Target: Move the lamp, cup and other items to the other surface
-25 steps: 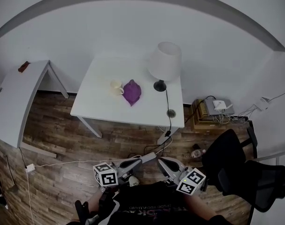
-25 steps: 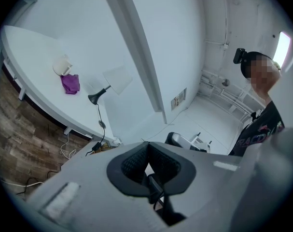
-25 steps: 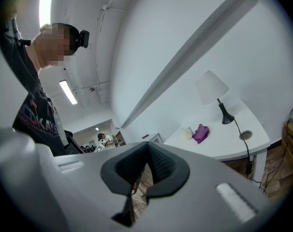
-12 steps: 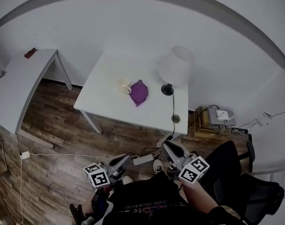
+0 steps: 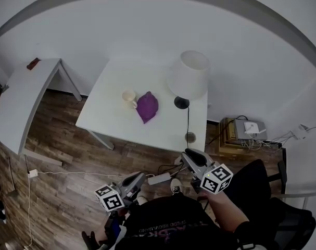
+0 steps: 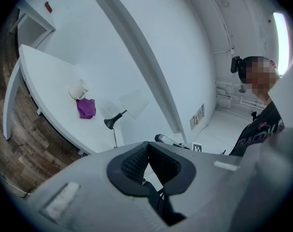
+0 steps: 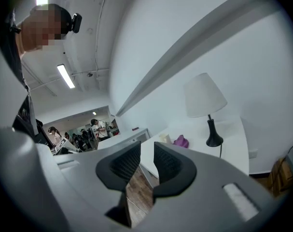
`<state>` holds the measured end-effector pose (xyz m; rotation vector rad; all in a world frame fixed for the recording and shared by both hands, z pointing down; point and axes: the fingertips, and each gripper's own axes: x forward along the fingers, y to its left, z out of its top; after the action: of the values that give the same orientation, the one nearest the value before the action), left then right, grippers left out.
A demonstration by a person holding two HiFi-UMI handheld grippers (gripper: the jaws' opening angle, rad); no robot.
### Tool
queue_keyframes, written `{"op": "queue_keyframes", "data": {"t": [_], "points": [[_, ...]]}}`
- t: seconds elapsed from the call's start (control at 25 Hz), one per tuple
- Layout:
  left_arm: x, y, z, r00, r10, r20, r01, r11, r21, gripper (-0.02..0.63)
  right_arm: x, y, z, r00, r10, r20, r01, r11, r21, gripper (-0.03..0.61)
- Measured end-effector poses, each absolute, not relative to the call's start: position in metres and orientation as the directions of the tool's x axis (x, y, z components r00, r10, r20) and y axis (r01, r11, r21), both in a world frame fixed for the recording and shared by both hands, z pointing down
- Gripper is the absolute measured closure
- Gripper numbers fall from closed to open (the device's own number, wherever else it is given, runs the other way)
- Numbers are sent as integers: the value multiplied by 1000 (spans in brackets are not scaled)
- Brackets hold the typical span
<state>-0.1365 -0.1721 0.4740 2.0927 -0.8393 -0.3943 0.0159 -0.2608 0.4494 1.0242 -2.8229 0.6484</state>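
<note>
A white-shaded lamp (image 5: 188, 74) on a black stem stands at the right of the white table (image 5: 108, 125). Left of it lie a purple cloth (image 5: 147, 107) and a pale cup (image 5: 129, 96). Both grippers are low, near the person's body and short of the table's front edge. The left gripper (image 5: 138, 178) has its pads together with nothing between them. The right gripper (image 5: 187, 154) points at the table, and its jaws are opening on empty air. The left gripper view shows the lamp (image 6: 133, 103), cloth (image 6: 86, 108) and cup (image 6: 78, 88); the right gripper view shows the lamp (image 7: 204, 94) and cloth (image 7: 180, 141).
A second white table (image 5: 22, 103) stands at the left with a small dark red thing (image 5: 33, 63) at its far end. The lamp's cord switch (image 5: 190, 137) lies near the front edge. A power strip (image 5: 159, 178) is on the wood floor, and a black chair (image 5: 275, 202) stands at the right.
The right gripper has risen and come closer to the table's front right corner. The left gripper has dropped slightly toward the body. The lamp, cup and cloth have stayed in place.
</note>
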Motion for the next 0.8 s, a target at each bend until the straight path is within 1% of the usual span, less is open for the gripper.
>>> {"op": "queue_keyframes", "data": {"t": [0.12,0.24,0.36,0.52,0.68,0.8], "points": [[-118,-188,481,724,-689,27,-425,-415,805,615,36,-284,468,-755,-600,265,-656,692,-301,479],[-97,-200,486,727,-685,44,-426,-401,811,615,58,-317,488,-715,-622,321,-693,690,-206,446],[-78,-212,492,727,-684,60,-431,-386,816,615,79,-359,506,-670,-653,354,-723,683,-108,429],[-59,-224,500,717,-692,89,-444,-354,823,615,92,-425,539,-632,-660,406,-721,693,5,402],[-56,-217,506,667,-732,140,-486,-284,826,615,88,-484,577,-622,-636,457,-696,717,50,387],[-65,-210,512,604,-773,193,-527,-206,825,615,77,-529,598,-627,-617,476,-682,730,48,368]]}}
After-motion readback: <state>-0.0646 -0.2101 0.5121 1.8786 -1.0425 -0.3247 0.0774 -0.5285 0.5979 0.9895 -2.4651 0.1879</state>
